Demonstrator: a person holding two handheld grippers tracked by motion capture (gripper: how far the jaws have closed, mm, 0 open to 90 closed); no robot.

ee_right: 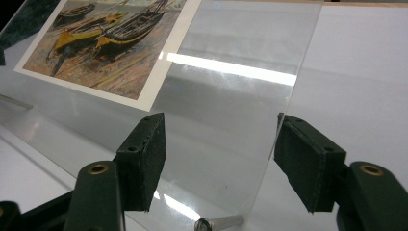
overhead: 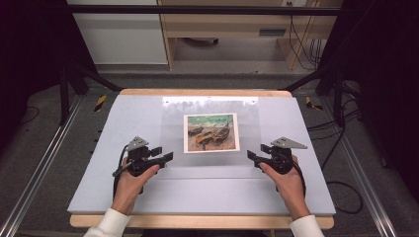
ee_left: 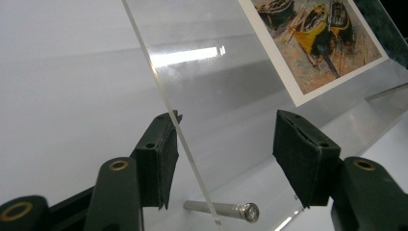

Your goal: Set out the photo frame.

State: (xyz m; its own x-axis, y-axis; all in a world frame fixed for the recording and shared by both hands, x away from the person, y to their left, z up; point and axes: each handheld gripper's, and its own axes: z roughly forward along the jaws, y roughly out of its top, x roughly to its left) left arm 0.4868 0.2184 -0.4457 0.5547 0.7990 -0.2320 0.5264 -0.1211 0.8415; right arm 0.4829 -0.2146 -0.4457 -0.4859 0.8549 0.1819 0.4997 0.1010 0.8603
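Clear acrylic is what we're working with: from the high view, a transparent frame panel [overhead: 210, 133] lies mid-table on the pale board [overhead: 123, 118], a boat painting print [overhead: 211, 132] under it, our left gripper [overhead: 165, 159] and right gripper [overhead: 251, 156] poised at its near corners. Over to the left gripper view: jaws parted, the panel's left edge [ee_left: 168, 103] running between the pads [ee_left: 168, 161] without being pinched, a metal standoff pin [ee_left: 226, 210] below. Right gripper view: same story, jaws unclenched, straddling the right edge [ee_right: 284, 110], another pin [ee_right: 216, 222] just beneath. We judge the trick is squeezing both sides evenly, pads square on the edges, so the sheet lifts level and the print stays put.
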